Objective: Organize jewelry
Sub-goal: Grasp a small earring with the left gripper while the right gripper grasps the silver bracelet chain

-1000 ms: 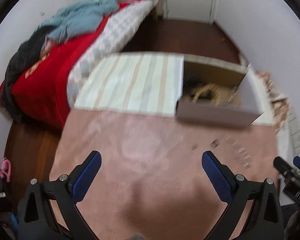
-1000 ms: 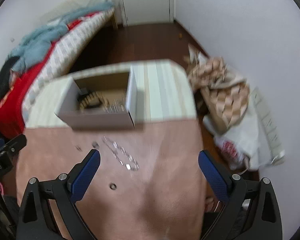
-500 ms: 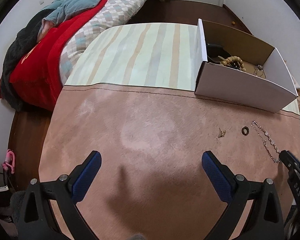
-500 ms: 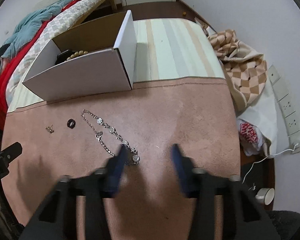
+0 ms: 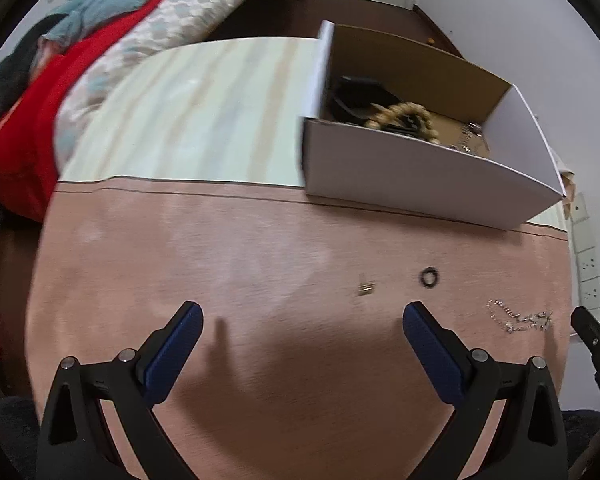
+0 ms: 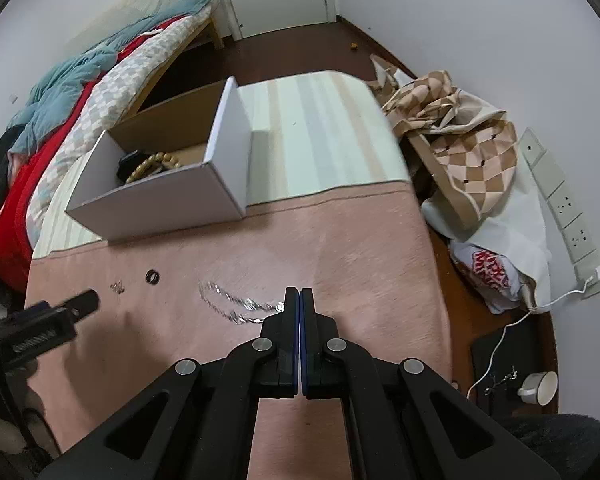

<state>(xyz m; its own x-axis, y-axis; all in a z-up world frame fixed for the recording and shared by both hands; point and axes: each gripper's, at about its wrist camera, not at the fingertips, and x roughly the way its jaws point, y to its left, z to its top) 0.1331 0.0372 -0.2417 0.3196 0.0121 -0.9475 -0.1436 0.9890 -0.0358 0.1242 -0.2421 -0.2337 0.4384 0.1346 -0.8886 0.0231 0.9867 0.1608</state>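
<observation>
Jewelry was only partly sorted: the white cardboard box at the far side of the counter already held a beige bead bracelet and some dark pieces, while three items lay loose on the pink cloth in front of it. These were a silver chain, a small dark ring and a tiny gold-coloured piece, probably an earring, though it was too small to tell. So, by my judgement, most of the picking-up was yet to do. The right tongs were clenched, tips low over the cloth at the near end of the chain; they seemed to pinch that end, but the contact itself was hidden behind the fingers. The left tongs were spread wide, holding nothing, and hovered above bare cloth, left of the earring and the ring, pointed toward the box. The chain lay bunched between the two tools.
</observation>
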